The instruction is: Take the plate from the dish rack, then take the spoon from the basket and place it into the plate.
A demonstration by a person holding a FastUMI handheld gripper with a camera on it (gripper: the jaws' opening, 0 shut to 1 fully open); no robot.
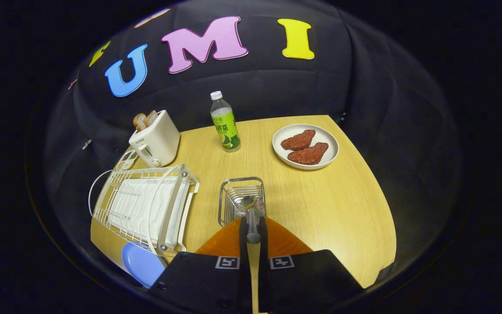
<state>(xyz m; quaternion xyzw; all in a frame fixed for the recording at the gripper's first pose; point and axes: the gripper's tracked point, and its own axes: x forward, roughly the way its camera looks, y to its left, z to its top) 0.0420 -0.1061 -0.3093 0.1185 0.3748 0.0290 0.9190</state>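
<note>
The fingers [253, 233] are clamped on the metal spoon's [251, 213] handle, its bowl over the wire basket [227, 196]. Light, stiff and slippery, it is best pinched mid-handle. The blue plate [140, 264] lies at the tabletop's [342, 205] near edge beside the dish rack [142, 205].

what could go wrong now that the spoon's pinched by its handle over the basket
1. The gripper is shut on the spoon by its handle alone, so the bowl end, hanging above the wire basket, could swivel or slip out during the carry.
2. The blue plate lies at the table edge beside the dish rack; a heavy drop onto its outer side might tip it off.
3. Swinging toward it, the spoon could snag the rack's wires.
</note>
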